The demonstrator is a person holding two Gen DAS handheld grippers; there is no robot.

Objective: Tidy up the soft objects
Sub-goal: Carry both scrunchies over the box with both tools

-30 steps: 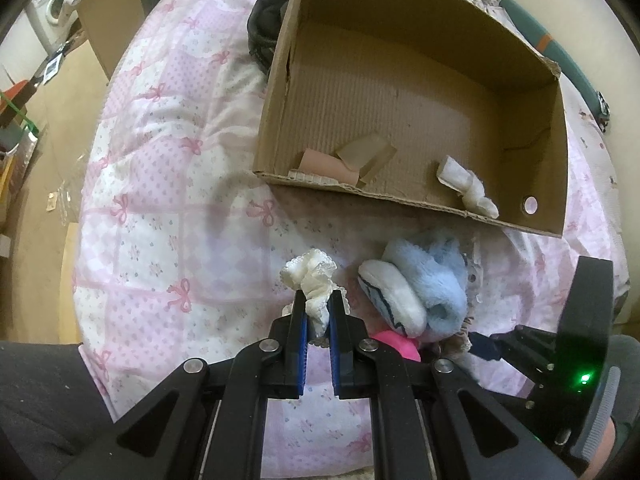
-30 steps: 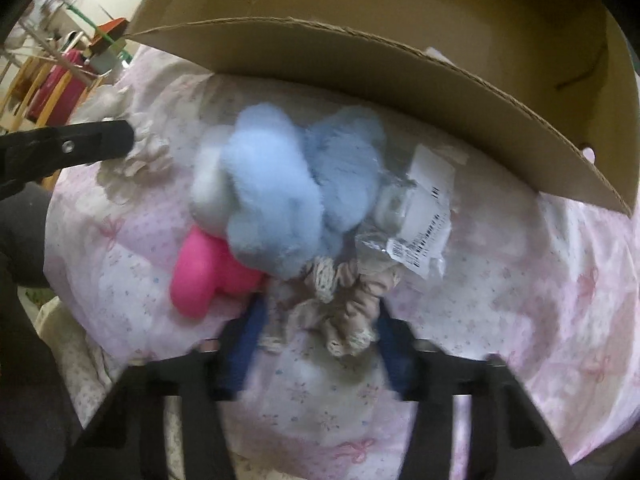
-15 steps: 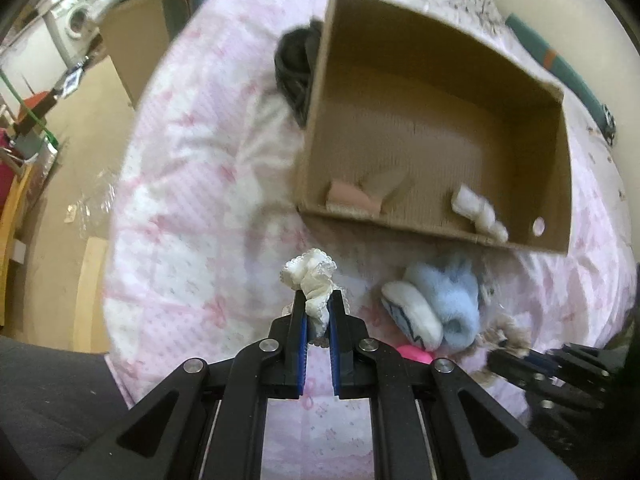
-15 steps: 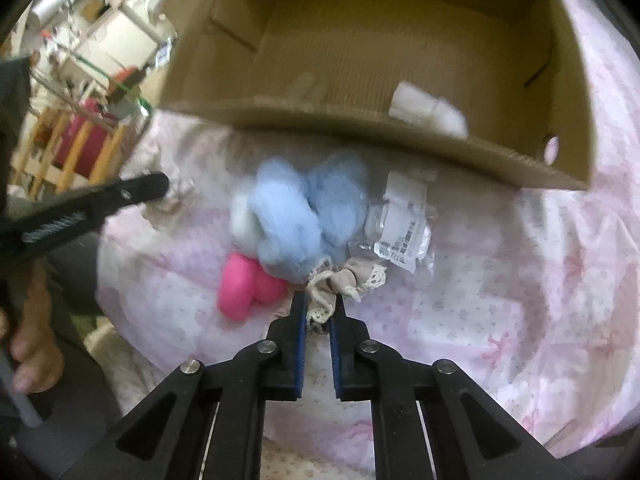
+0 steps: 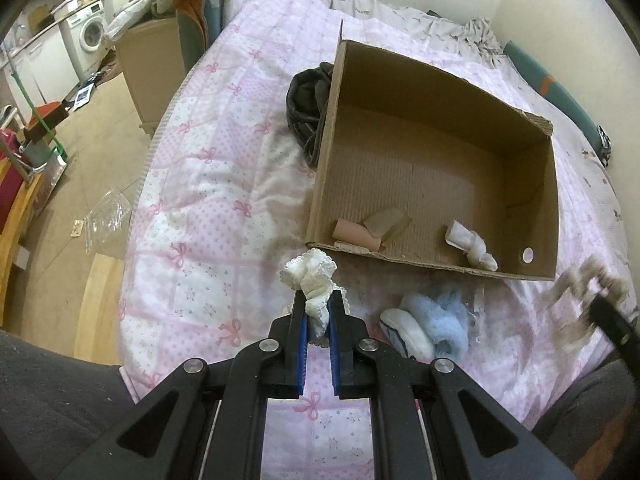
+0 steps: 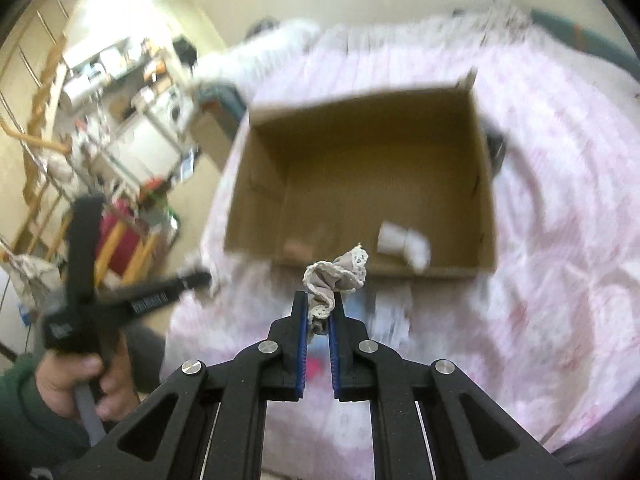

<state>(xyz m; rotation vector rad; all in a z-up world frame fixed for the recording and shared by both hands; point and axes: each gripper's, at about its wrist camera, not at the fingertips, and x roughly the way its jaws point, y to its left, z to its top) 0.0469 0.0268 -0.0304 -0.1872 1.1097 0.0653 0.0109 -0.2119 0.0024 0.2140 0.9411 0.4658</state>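
Both grippers hover before the cardboard box (image 5: 440, 168) — left gripper (image 5: 318, 314) pinches a white lace scrunchie (image 5: 310, 280), right gripper (image 6: 319, 312) a beige scrunchie (image 6: 340, 272).

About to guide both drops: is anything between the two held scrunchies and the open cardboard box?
Nothing visible blocks them. The white lace scrunchie and the beige lace scrunchie hang just short of the cardboard box, with only its near wall ahead and its top open.

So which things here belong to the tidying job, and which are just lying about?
Job:
white lace scrunchie in left tongs
beige lace scrunchie in right tongs
open cardboard box
fluffy blue slippers

Lying about:
dark bundled garment
clear plastic packet on floor
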